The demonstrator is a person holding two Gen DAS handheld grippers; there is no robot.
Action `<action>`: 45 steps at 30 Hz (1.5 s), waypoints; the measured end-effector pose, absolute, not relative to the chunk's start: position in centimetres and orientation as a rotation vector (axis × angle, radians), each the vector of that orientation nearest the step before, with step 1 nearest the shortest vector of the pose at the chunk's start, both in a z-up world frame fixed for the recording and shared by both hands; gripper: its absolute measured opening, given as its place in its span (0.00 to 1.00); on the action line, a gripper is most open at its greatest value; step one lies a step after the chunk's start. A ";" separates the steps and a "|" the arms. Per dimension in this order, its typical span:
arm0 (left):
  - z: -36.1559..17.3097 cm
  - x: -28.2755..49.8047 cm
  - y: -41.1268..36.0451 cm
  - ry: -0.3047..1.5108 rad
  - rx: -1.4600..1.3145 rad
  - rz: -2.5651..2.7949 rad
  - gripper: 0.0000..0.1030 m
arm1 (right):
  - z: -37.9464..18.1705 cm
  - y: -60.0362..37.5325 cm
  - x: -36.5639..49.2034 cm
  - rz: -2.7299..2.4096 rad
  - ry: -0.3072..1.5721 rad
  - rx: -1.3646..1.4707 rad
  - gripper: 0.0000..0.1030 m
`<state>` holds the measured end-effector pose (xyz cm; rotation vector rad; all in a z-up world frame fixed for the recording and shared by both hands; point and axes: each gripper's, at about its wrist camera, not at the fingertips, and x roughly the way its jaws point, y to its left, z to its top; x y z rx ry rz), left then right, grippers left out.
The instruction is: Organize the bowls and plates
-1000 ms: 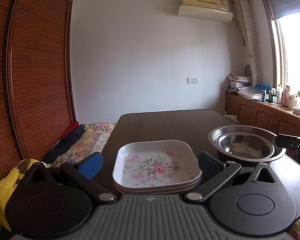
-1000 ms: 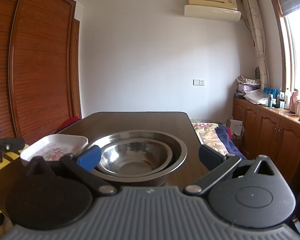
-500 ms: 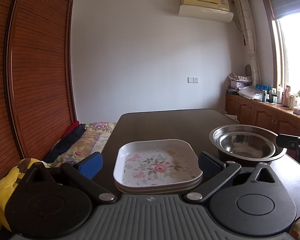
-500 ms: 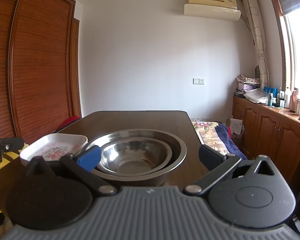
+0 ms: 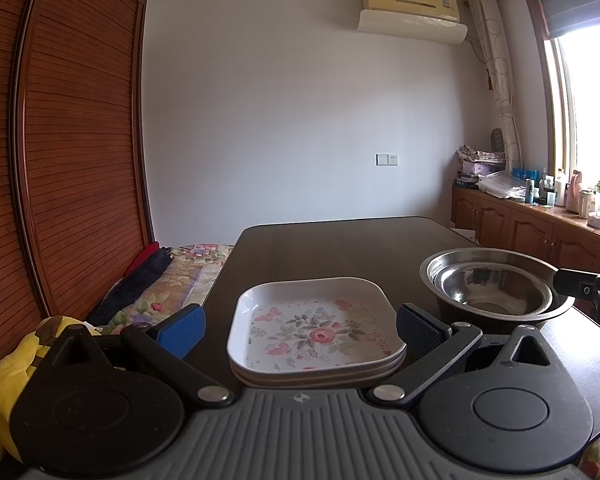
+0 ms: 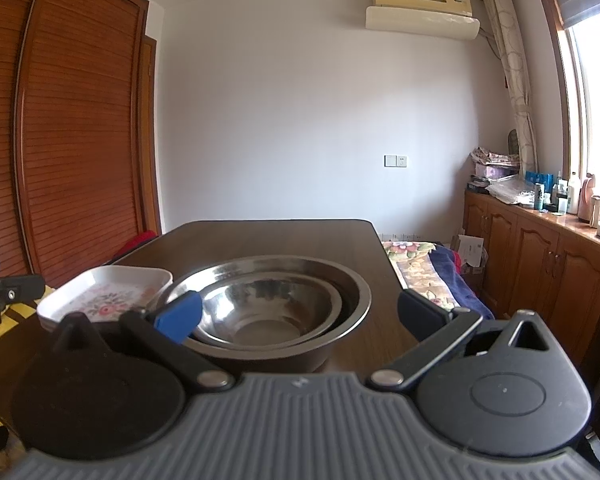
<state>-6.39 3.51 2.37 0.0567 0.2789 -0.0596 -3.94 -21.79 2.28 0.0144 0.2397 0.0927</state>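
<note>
Dark wooden desk: stacked white floral square plates dead ahead between wide-open, empty left gripper fingers, nested steel bowls likewise before wide-open, empty right gripper.

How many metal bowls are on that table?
2, nested: the big bowl sits on the table right of the plates, the small bowl inside it. A third beneath could be hidden.

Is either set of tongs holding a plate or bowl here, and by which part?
Nothing is held. The left tongs stand open around the floral plates, the right tongs open around the steel bowls.
</note>
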 end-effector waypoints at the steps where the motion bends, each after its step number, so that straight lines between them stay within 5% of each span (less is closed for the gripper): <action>1: 2.4 -6.4 3.5 0.279 0.058 -0.060 1.00 | 2.3 -21.8 -4.0 0.092 0.240 0.014 1.00; 45: 2.1 -6.3 3.5 0.281 0.056 -0.057 1.00 | 2.2 -21.9 -3.6 0.097 0.241 0.015 1.00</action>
